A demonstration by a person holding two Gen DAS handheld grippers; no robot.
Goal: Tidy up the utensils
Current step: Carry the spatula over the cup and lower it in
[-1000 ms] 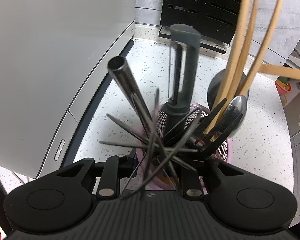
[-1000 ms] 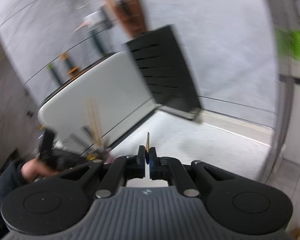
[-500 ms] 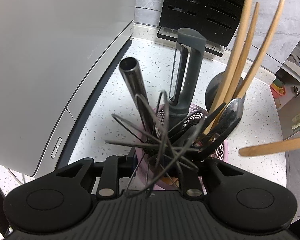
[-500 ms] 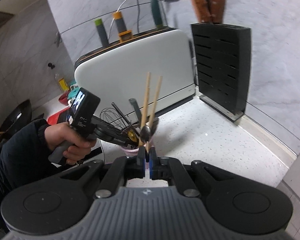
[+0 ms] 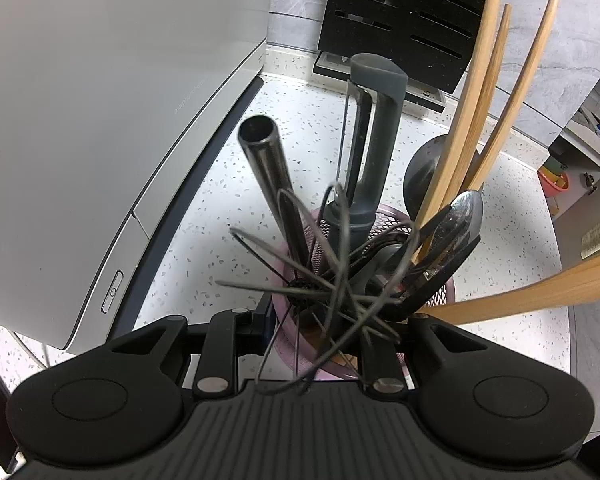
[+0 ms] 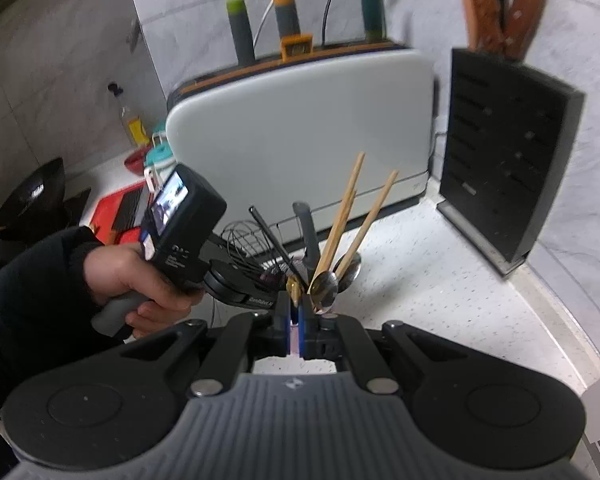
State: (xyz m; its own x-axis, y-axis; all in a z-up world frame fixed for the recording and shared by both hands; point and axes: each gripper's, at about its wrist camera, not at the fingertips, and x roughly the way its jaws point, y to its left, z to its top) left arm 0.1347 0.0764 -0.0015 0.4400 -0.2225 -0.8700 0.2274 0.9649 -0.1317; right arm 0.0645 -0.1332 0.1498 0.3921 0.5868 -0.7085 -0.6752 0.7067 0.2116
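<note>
A pink mesh utensil holder [image 5: 444,294] stands on the speckled white counter, packed with a wire whisk [image 5: 340,276], a steel handle [image 5: 268,168], a grey peeler [image 5: 374,136], wooden sticks [image 5: 476,92] and a metal spoon [image 5: 464,208]. My left gripper [image 5: 332,320] is closed around the holder's near side. In the right wrist view the holder [image 6: 288,270] sits just beyond my right gripper [image 6: 296,316], which is shut on a wooden utensil [image 6: 295,292]. That utensil enters the left wrist view [image 5: 540,292] from the right, its tip at the holder's rim.
A large white appliance [image 5: 100,120] stands to the left of the holder. A black knife block [image 5: 404,20] stands at the back against the grey wall. The counter's edge [image 5: 560,280] drops off on the right. A red tray [image 6: 120,208] and a black wok [image 6: 32,200] lie far left.
My right gripper has swung toward the holder and brought the wooden utensil down to its right rim. My left gripper has stayed on the holder.
</note>
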